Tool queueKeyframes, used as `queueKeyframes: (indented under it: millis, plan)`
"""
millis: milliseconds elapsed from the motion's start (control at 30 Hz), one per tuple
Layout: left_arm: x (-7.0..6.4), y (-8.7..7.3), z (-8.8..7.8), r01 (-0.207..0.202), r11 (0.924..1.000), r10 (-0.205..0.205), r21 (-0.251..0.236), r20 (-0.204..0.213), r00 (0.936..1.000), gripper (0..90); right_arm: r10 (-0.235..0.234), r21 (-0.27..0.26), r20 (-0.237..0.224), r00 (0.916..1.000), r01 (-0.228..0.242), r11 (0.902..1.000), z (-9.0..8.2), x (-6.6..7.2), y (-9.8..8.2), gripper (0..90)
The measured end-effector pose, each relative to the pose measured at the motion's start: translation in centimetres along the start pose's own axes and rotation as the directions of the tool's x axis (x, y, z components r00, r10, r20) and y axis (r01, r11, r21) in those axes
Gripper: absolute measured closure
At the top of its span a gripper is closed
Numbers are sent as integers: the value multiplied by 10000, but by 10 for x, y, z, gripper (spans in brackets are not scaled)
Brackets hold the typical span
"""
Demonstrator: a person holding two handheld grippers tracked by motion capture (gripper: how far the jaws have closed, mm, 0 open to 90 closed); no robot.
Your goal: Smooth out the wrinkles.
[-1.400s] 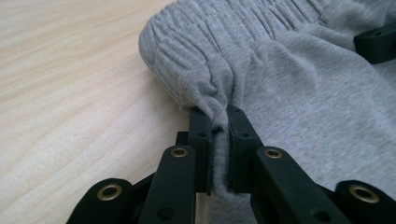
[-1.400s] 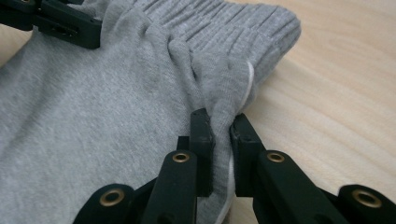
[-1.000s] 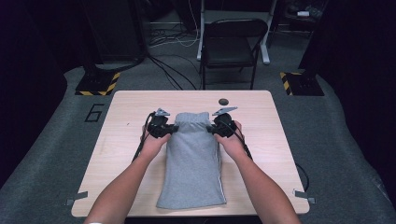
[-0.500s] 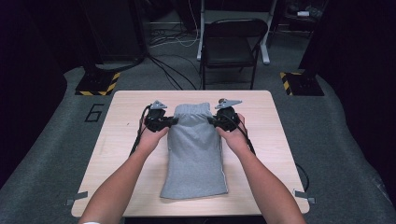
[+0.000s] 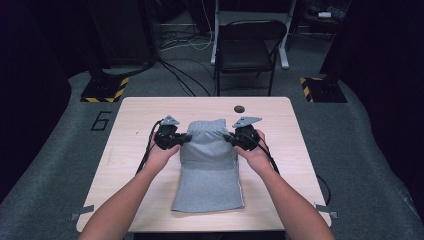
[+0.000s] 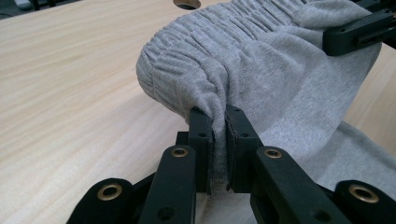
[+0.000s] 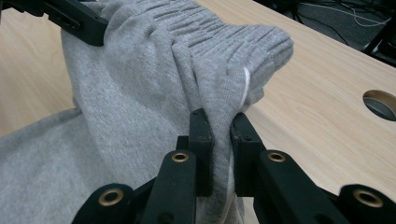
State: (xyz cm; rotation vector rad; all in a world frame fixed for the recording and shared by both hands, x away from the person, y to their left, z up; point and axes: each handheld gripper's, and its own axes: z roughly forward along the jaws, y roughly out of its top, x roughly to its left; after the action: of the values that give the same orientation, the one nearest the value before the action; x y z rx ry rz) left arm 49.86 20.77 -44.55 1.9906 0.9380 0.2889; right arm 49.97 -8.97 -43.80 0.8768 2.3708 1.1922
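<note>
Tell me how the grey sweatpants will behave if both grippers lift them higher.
The grey sweatpants will probably sag: the cloth already drapes between the left gripper and right gripper. They look light and unlikely to slip, since the knit bunches in the shut jaws.

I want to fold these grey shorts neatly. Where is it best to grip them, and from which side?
Probably grip the grey shorts at the gathered waistband, one end per gripper, coming in from each side. The band is thick and bunched, so it likely gives the jaws something firm to pinch.
</note>
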Motion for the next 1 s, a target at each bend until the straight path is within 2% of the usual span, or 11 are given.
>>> queueKeyframes:
  millis: [33, 267, 367, 467, 633, 667, 767, 800, 933, 967, 1000]
  plan:
    - [-1, -1, -1, 129, 9999, -129, -14, 44, 9999, 824, 7, -29, -17, 10000, -7, 10000, -1, 2, -1, 811]
    - [-10, -9, -12, -38, 10000, 38, 7, 68, 10000, 823, -138, -404, -288, 9995, 126, 9991, -12, 14, -6, 812]
    - [-18, -15, -18, 3, 9998, 3, -192, 283, 9996, 823, -197, -540, -363, 9991, 177, 9984, -20, 21, -11, 811]
    - [-24, -25, -21, -37, 9999, 43, -120, 490, 9988, 823, -257, -564, -523, 9983, 228, 9981, -26, 27, -20, 810]
    - [-37, -40, -22, -279, 9996, 275, 71, 611, 9978, 823, -489, -401, -513, 9975, 469, 9981, -31, 38, -36, 809]
    - [-39, -44, -22, -119, 9999, 111, 102, 700, 9975, 823, -479, -388, -523, 9975, 459, 9982, -32, 40, -39, 809]
    - [-44, -53, -19, -55, 9995, 31, 298, 790, 9969, 823, -502, -271, -627, 9968, 486, 9985, -32, 45, -49, 808]
    - [-44, -56, -19, -278, 9988, 245, 396, 814, 9964, 823, -445, -193, -599, 9972, 434, 9989, -32, 47, -52, 808]
    - [-47, -67, -14, -229, 9971, 164, 726, 888, 9959, 823, -446, 32, -743, 9962, 450, 9990, -30, 53, -64, 804]
    - [-49, -69, -12, -54, 9969, -16, 783, 887, 9961, 823, -458, 66, -759, 9961, 464, 9989, -29, 55, -66, 803]
    - [-49, -70, -12, -199, 9961, 120, 865, 909, 9958, 823, -506, 159, -784, 9956, 520, 9985, -28, 56, -69, 801]
